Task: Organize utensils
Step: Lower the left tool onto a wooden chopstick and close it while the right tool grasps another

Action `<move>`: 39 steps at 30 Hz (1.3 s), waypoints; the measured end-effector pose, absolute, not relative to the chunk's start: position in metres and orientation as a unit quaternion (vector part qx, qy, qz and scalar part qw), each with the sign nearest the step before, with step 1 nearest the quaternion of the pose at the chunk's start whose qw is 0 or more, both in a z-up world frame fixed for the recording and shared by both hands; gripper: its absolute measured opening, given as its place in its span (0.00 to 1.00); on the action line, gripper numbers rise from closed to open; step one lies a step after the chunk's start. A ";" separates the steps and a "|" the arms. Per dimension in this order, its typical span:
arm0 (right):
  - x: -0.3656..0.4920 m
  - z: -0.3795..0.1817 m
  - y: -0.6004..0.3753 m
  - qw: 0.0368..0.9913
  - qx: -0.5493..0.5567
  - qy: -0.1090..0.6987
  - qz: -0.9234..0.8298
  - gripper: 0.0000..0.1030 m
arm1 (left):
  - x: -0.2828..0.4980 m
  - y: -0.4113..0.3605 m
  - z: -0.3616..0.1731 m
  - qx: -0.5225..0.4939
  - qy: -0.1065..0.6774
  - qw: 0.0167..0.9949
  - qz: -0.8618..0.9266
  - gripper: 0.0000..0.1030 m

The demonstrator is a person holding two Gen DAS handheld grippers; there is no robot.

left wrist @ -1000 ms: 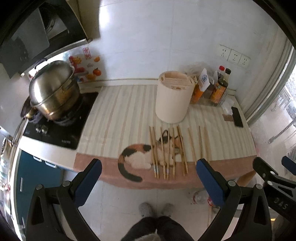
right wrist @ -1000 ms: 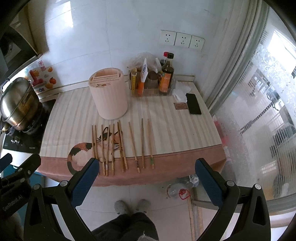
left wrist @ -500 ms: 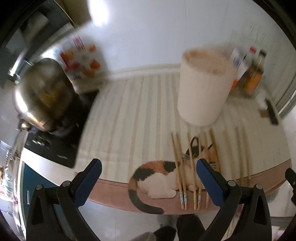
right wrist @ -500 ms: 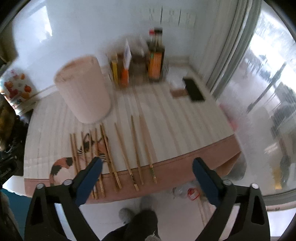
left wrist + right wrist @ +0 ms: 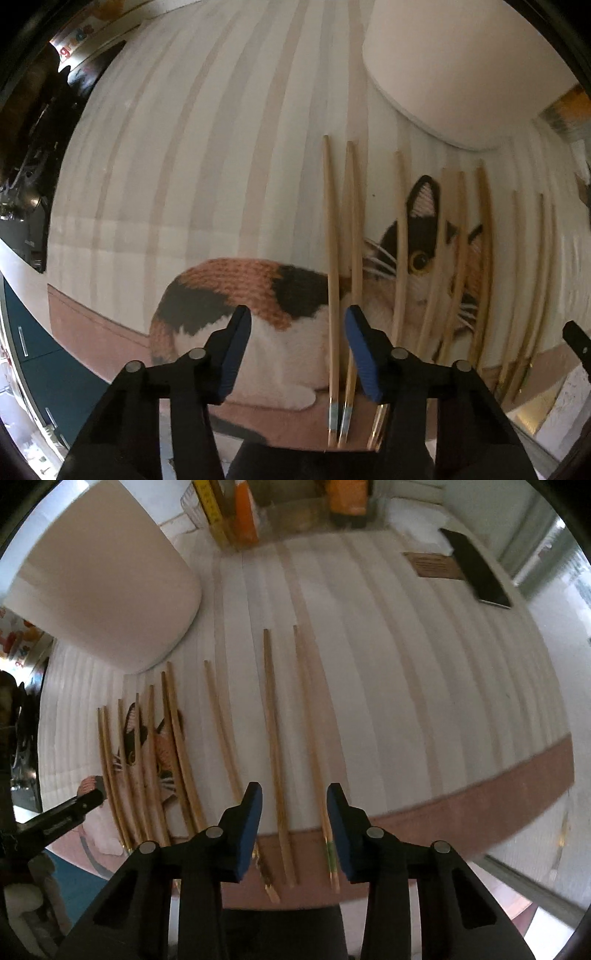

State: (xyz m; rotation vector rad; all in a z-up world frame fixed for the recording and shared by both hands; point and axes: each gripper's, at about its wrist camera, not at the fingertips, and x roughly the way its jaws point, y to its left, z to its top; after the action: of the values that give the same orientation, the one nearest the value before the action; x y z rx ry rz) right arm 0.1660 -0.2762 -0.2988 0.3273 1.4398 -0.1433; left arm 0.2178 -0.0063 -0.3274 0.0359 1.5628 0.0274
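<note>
Several wooden chopsticks lie side by side on a striped mat with a calico cat picture [image 5: 236, 288]. My left gripper [image 5: 297, 321] is open, low over the mat's front edge, its jaws partly closed in. The leftmost chopstick pair [image 5: 334, 280] lies just inside its right finger [image 5: 364, 350]. My right gripper [image 5: 293, 801] is open and straddles the two rightmost chopsticks [image 5: 273, 746]; nothing is gripped. The cream utensil holder [image 5: 103, 587] stands behind the chopsticks and also shows in the left wrist view [image 5: 461, 66].
Sauce bottles and packets [image 5: 243, 513] stand at the back. A black phone [image 5: 476, 572] and a brown card [image 5: 434, 565] lie at the back right. The stove [image 5: 26, 158] is at the far left. The other gripper's tip [image 5: 70, 812] shows at left.
Both grippers have dropped from well above the counter down close to the chopsticks. Both jaws have narrowed from wide open to a smaller gap.
</note>
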 end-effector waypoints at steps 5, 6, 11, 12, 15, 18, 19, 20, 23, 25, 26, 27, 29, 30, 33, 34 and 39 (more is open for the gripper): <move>0.191 -0.311 -0.275 0.727 0.130 0.673 -0.046 0.37 | 0.222 -0.014 -0.338 0.017 0.708 0.706 0.008 0.27; 0.195 -0.312 -0.275 0.725 0.129 0.675 -0.044 0.37 | 0.223 -0.016 -0.338 0.017 0.708 0.706 0.002 0.20; 0.210 -0.323 -0.275 0.711 0.129 0.691 -0.035 0.37 | 0.229 -0.033 -0.339 0.046 0.703 0.709 -0.025 0.04; 0.212 -0.325 -0.274 0.708 0.126 0.694 -0.036 0.37 | 0.231 -0.033 -0.339 0.053 0.702 0.710 -0.027 0.04; 0.219 -0.333 -0.266 0.700 0.115 0.704 -0.038 0.37 | 0.239 -0.028 -0.339 0.061 0.699 0.712 -0.030 0.04; 0.228 -0.340 -0.257 0.699 0.084 0.708 -0.057 0.37 | 0.245 -0.019 -0.327 0.043 0.706 0.706 -0.041 0.04; 0.231 -0.344 -0.255 0.697 0.075 0.710 -0.066 0.37 | 0.248 -0.016 -0.323 0.037 0.708 0.704 -0.044 0.04; 0.233 -0.348 -0.255 0.694 0.072 0.713 -0.075 0.35 | 0.253 -0.013 -0.317 0.032 0.710 0.702 -0.046 0.04; 0.245 -0.358 -0.243 0.692 0.064 0.715 -0.078 0.14 | 0.257 -0.014 -0.315 0.038 0.707 0.704 -0.049 0.04; 0.247 -0.362 -0.237 0.695 0.061 0.713 -0.076 0.08 | 0.250 -0.017 -0.324 0.041 0.705 0.706 -0.049 0.04; 0.248 -0.362 -0.235 0.696 0.057 0.711 -0.076 0.07 | 0.249 -0.016 -0.327 0.042 0.704 0.707 -0.049 0.04; 0.248 -0.363 -0.233 0.698 0.055 0.710 -0.075 0.07 | 0.248 -0.016 -0.327 0.043 0.704 0.708 -0.049 0.04; 0.244 -0.365 -0.226 0.697 0.060 0.711 -0.072 0.07 | 0.242 -0.014 -0.333 0.046 0.701 0.710 -0.048 0.04; 0.237 -0.362 -0.228 0.695 0.061 0.713 -0.069 0.07 | 0.241 -0.017 -0.336 0.048 0.700 0.711 -0.048 0.04; 0.218 -0.365 -0.220 0.687 0.066 0.721 -0.060 0.07 | 0.239 -0.024 -0.339 0.049 0.698 0.713 -0.047 0.04; 0.215 -0.366 -0.218 0.686 0.063 0.722 -0.060 0.07 | 0.240 -0.023 -0.339 0.049 0.698 0.713 -0.046 0.05; 0.207 -0.368 -0.205 0.686 0.055 0.722 -0.066 0.08 | 0.243 -0.018 -0.334 0.040 0.700 0.712 -0.041 0.05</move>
State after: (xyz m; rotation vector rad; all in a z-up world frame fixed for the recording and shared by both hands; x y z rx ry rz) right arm 0.2070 -0.2051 -0.3675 0.1231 1.6169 -0.1484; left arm 0.2430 -0.0177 -0.3340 0.0888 1.5519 -0.0915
